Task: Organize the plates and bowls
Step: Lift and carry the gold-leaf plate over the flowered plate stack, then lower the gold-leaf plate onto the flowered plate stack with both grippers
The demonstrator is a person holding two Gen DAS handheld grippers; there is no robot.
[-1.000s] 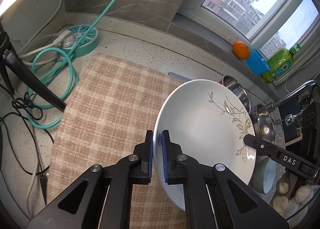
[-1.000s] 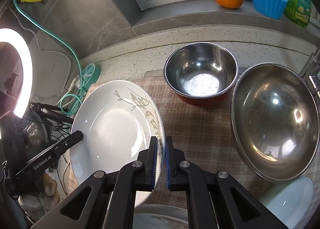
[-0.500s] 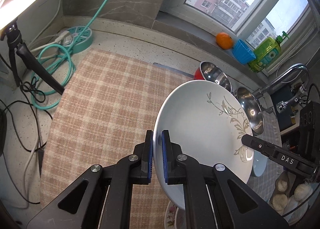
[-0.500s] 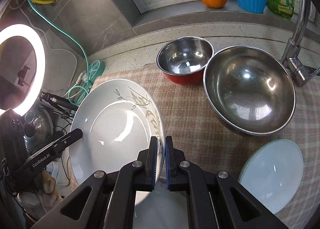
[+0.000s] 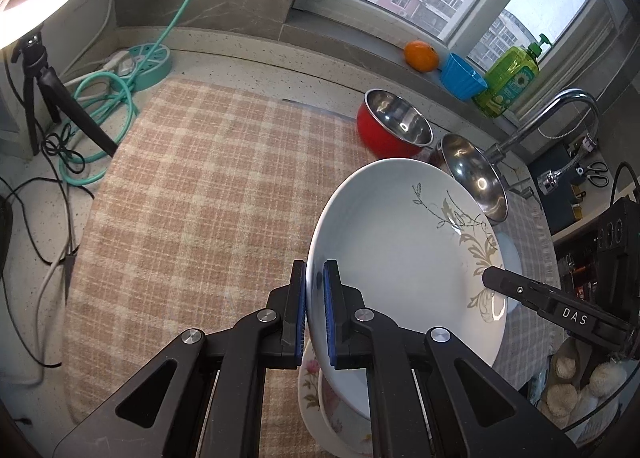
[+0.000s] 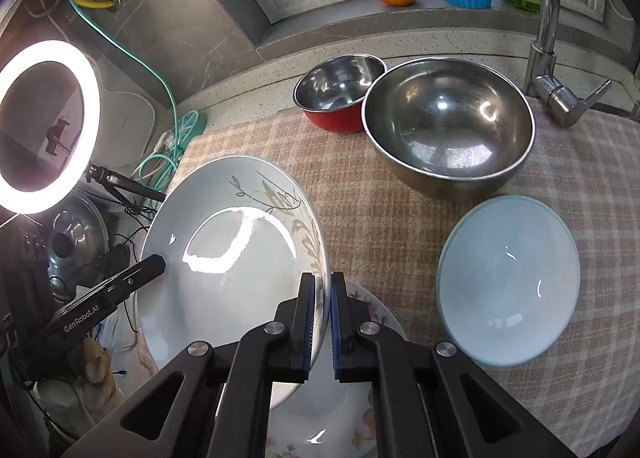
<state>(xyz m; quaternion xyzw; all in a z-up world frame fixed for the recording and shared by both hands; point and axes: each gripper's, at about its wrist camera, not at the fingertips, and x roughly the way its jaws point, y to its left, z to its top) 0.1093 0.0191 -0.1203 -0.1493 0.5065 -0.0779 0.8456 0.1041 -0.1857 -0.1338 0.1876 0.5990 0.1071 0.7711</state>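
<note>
Raised higher off table (image 5: 240, 69) — white plate (image 5: 400, 258) clamped at opposite rims by left gripper (image 5: 315, 310) and right gripper (image 6: 321, 322), floral plate (image 6: 360, 410) beneath on checked mat (image 5: 192, 197).

Both grippers are built alike — matte black angular arms with triangular cut-outs, silver round screw heads at the joints, and blue ribbed pads on the inner finger faces. On the left gripper (image 5: 315, 314) white "GenRobot.AI" lettering is seen from the opposite view; the right gripper (image 6: 321, 322) is marked "DAS".
</note>
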